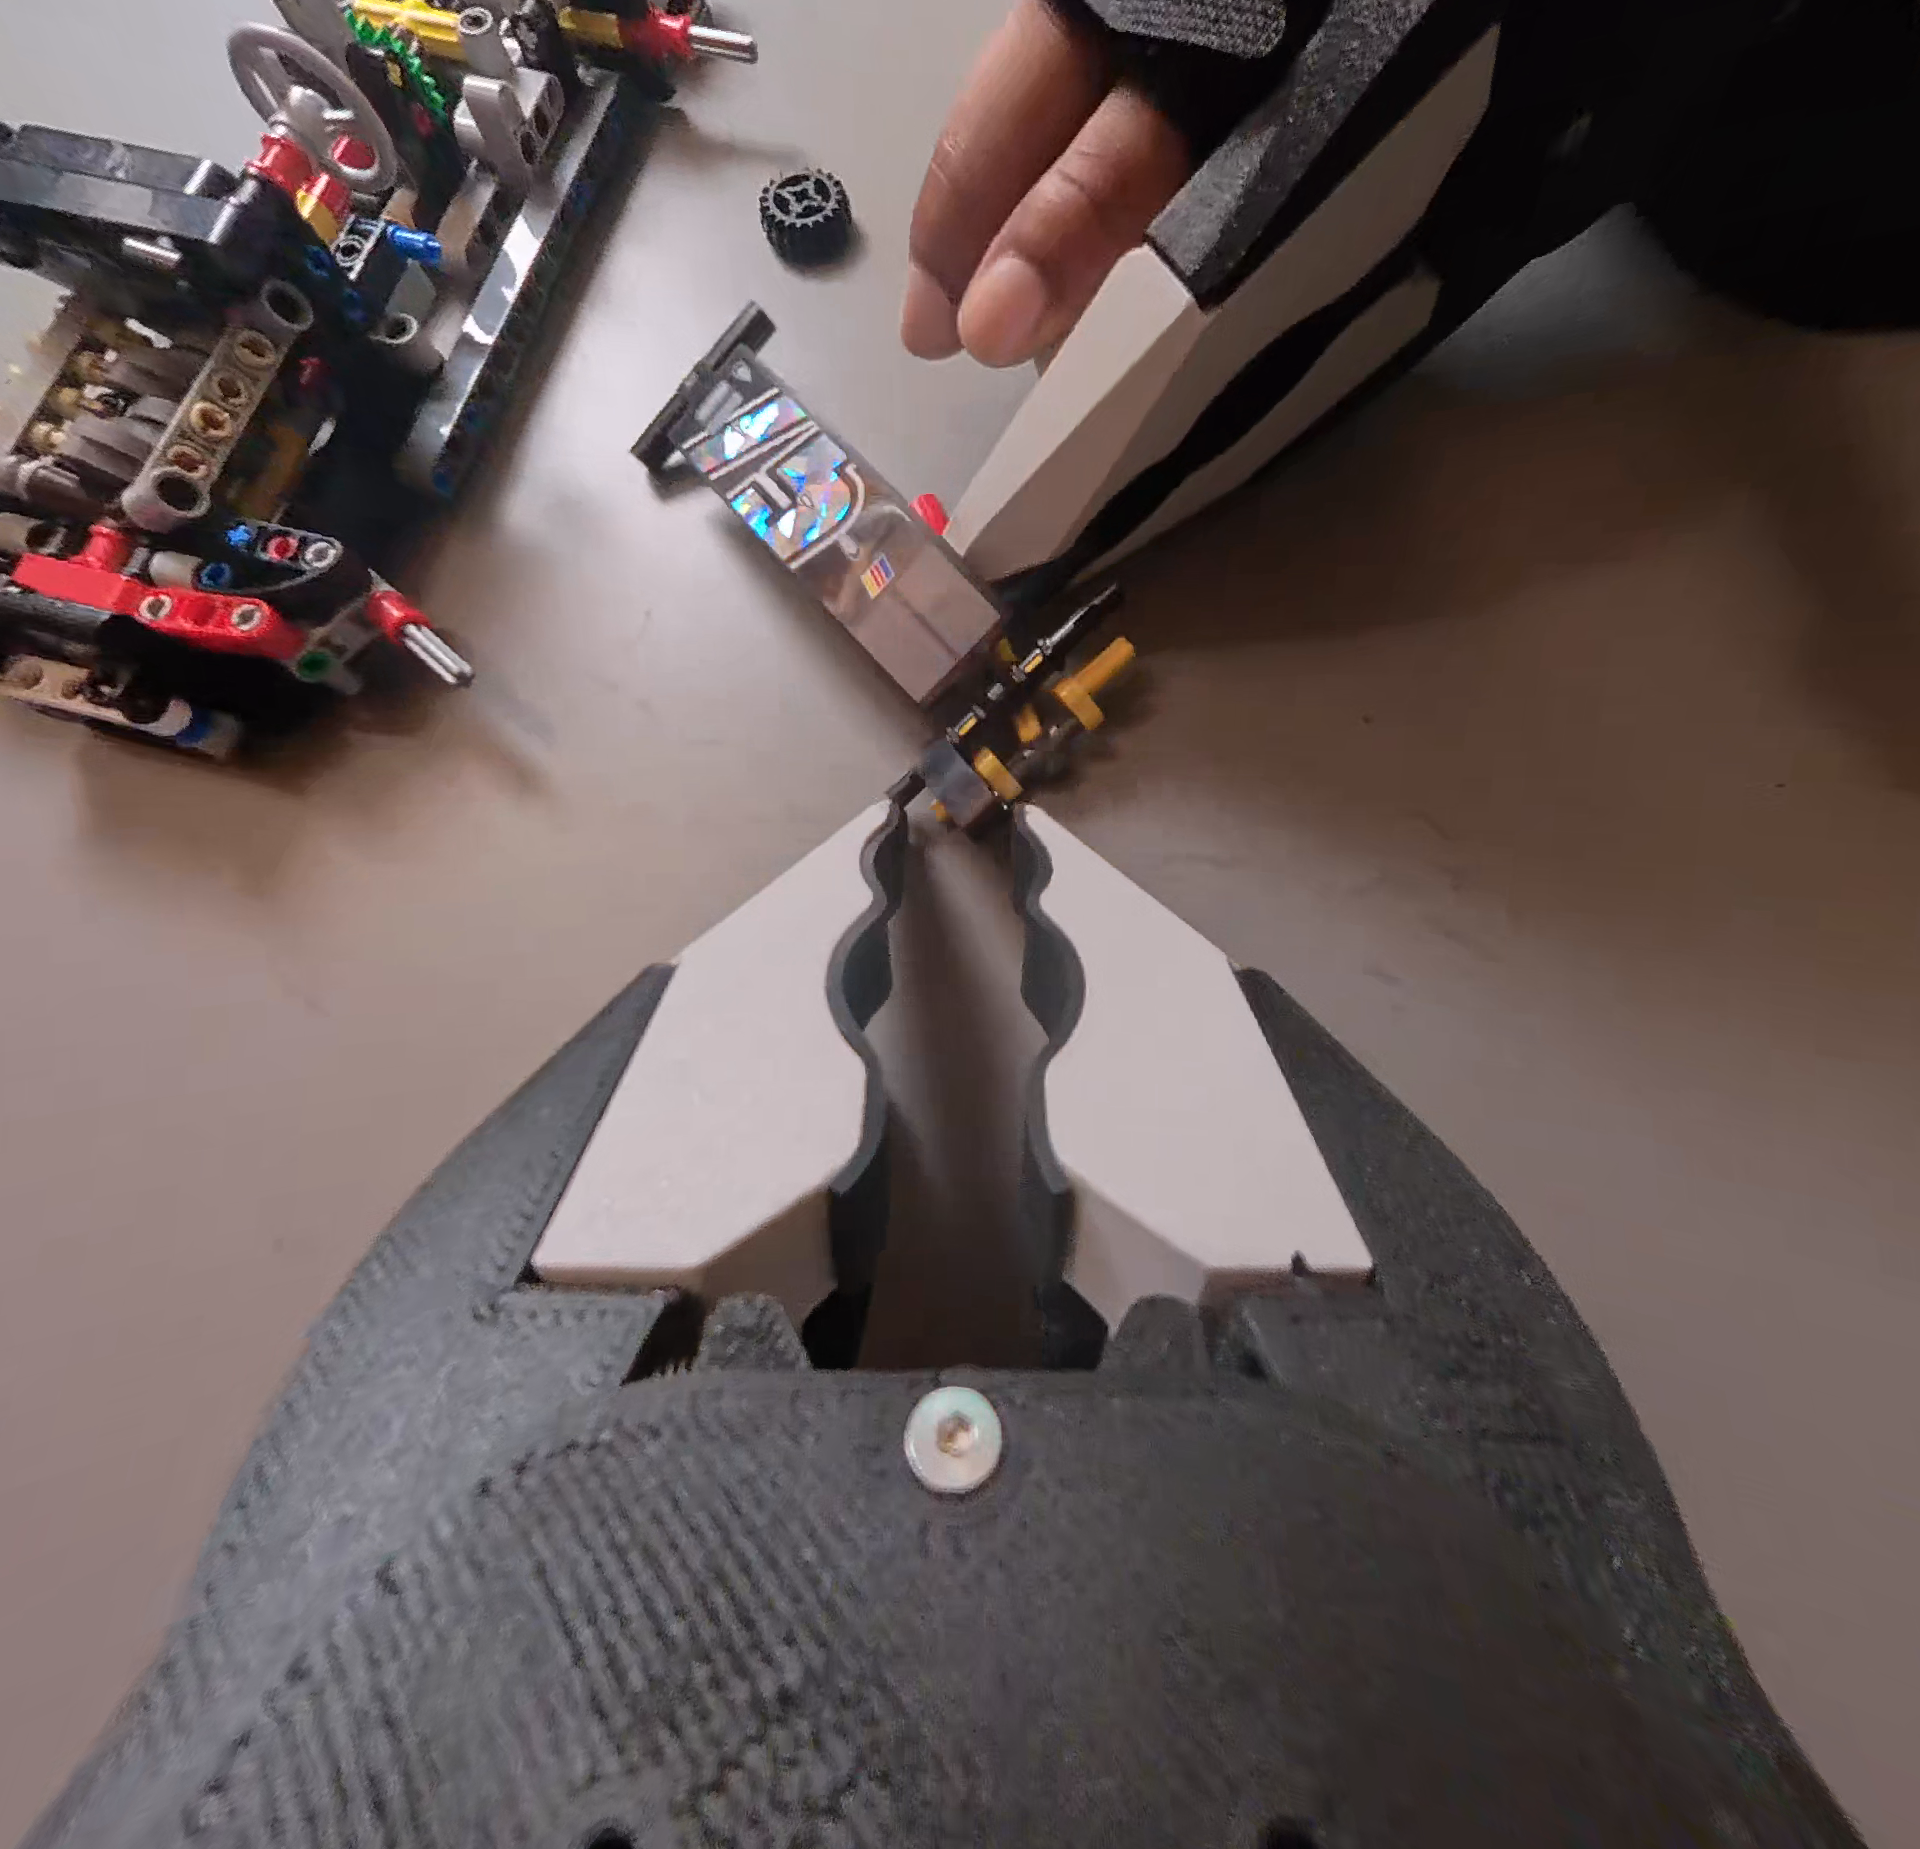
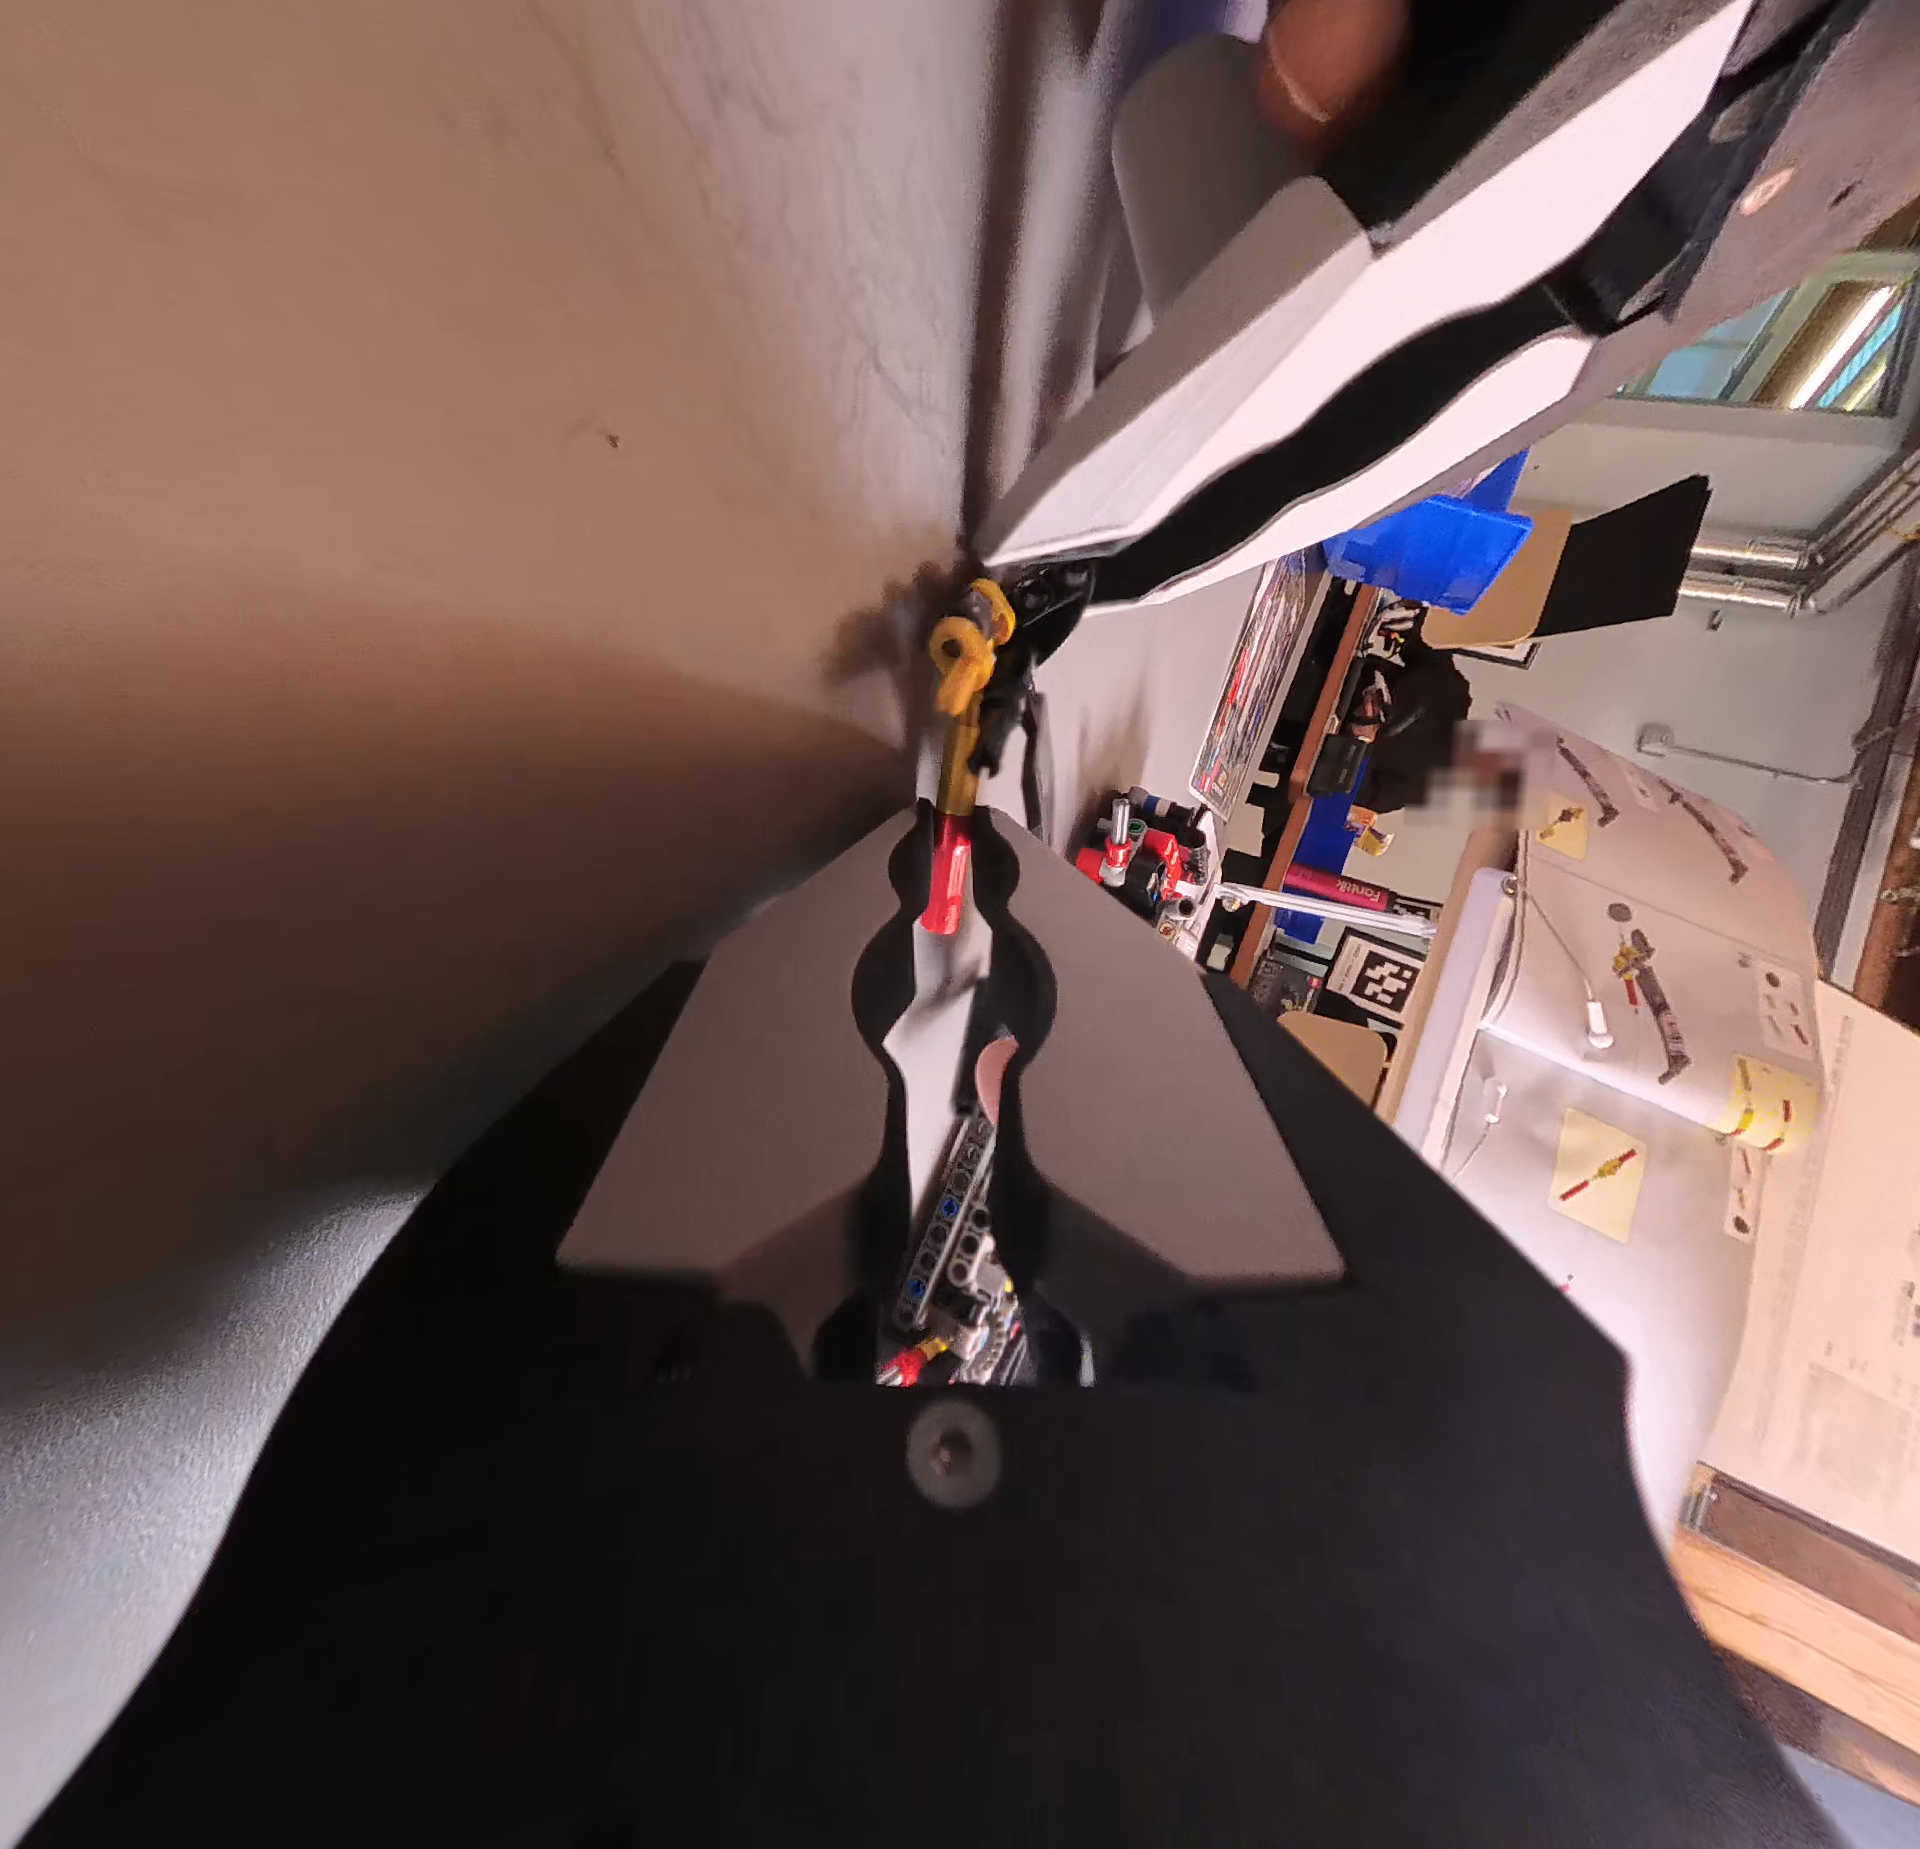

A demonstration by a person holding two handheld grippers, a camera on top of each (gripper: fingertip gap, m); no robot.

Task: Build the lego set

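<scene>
A small sub-assembly lies between my two grippers: a grey panel with a shiny sticker (image 1: pixel 821 511), black and yellow connectors (image 1: pixel 1029 719) and a red pin (image 1: pixel 928 511). My left gripper (image 1: pixel 956 812) is shut on the dark end of the connectors, low over the table. My right gripper (image 1: pixel 997 573) comes in from the upper right and grips the other end. In the right wrist view my right gripper (image 2: pixel 951 823) is shut on the red pin (image 2: pixel 945 880), which joins a yellow connector (image 2: pixel 961 656). The left gripper (image 2: pixel 987 552) meets it from above.
The large part-built Lego model (image 1: pixel 239 345) stands at the left; it also shows in the right wrist view (image 2: pixel 1132 854). A loose black gear (image 1: pixel 805 215) lies beside it. A person's hand (image 1: pixel 1018 220) holds the right gripper. An open instruction booklet (image 2: pixel 1621 1020) and a blue bin (image 2: pixel 1434 542) lie beyond. There is about 4 cm between the tips of the two grippers.
</scene>
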